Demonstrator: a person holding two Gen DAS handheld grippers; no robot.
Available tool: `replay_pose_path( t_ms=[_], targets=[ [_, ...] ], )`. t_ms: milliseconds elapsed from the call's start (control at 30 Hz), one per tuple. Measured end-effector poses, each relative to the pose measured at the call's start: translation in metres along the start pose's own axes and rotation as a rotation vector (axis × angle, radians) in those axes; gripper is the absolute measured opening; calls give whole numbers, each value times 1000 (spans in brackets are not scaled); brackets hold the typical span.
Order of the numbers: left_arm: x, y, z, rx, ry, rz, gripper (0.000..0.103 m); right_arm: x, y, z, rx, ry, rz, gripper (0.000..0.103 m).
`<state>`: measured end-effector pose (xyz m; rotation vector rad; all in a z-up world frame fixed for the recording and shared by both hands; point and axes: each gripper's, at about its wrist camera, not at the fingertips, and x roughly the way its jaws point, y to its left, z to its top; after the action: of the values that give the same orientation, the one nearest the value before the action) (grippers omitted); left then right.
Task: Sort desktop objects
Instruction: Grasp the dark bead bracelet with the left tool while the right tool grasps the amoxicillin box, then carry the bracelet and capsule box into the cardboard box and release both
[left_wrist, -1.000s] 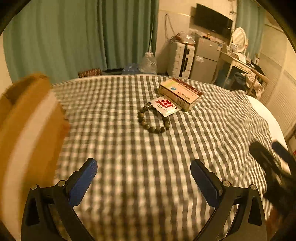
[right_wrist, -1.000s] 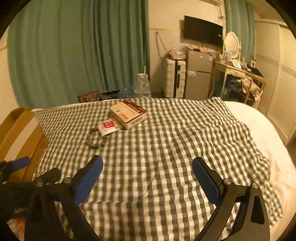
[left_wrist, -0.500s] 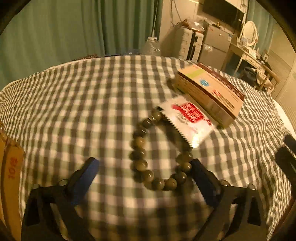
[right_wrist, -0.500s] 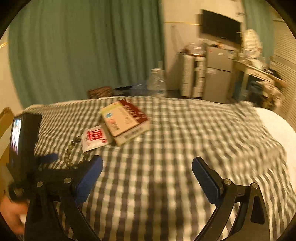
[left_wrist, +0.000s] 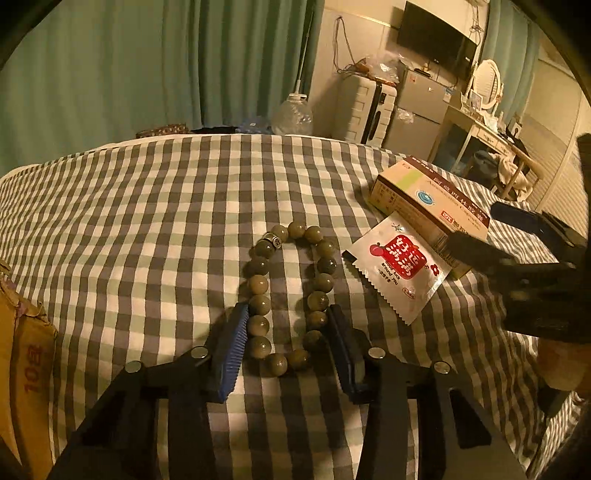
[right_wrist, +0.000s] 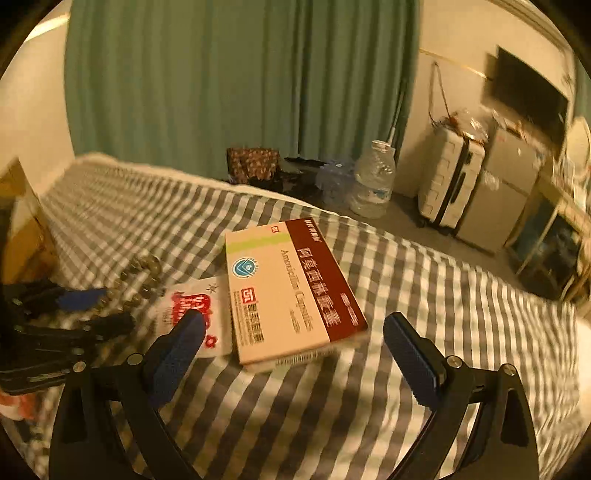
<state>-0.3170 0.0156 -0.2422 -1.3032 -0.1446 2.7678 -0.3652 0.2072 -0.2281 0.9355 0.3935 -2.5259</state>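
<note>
Lying on the checked bedspread (left_wrist: 155, 221), the bead bracelet (left_wrist: 288, 295) sits between the left gripper (left_wrist: 284, 328) jaws, which have just been closing and now touch its near beads on both sides. Beside it, a red-and-white sachet (left_wrist: 399, 266) lies partly under the medicine box (right_wrist: 291, 291). The right gripper (right_wrist: 295, 332) hovers at the box, jaws wide apart.
</note>
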Motion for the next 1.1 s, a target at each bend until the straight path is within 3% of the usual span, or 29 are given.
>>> replay_pose_path(
  t_ms=[133, 167, 200, 333, 467, 667, 933, 1100],
  targets=[
    [-1, 10, 4, -28, -4, 6, 27, 23, 10, 3, -45, 44, -89, 96],
    [-3, 16, 3, -27, -5, 17, 15, 26, 11, 2, -43, 51, -102, 93],
    [-5, 18, 2, -24, -3, 33, 13, 27, 12, 1, -35, 57, -107, 83],
    [-10, 12, -2, 2, -3, 51, 11, 7, 7, -8, 71, 58, -120, 82],
    [-21, 8, 0, -30, 18, 8, 11, -38, 4, -34, 212, 70, -130, 82],
    [-90, -9, 2, -43, -8, -77, 11, -114, 16, -64, 307, 105, -132, 81],
    [-184, -5, -50, -3, 69, -79, 11, -218, 51, -78, 366, 55, -124, 79],
    [-257, 7, -55, 26, 34, -100, 11, -264, 77, -67, 374, 1, -105, 79]
  ],
)
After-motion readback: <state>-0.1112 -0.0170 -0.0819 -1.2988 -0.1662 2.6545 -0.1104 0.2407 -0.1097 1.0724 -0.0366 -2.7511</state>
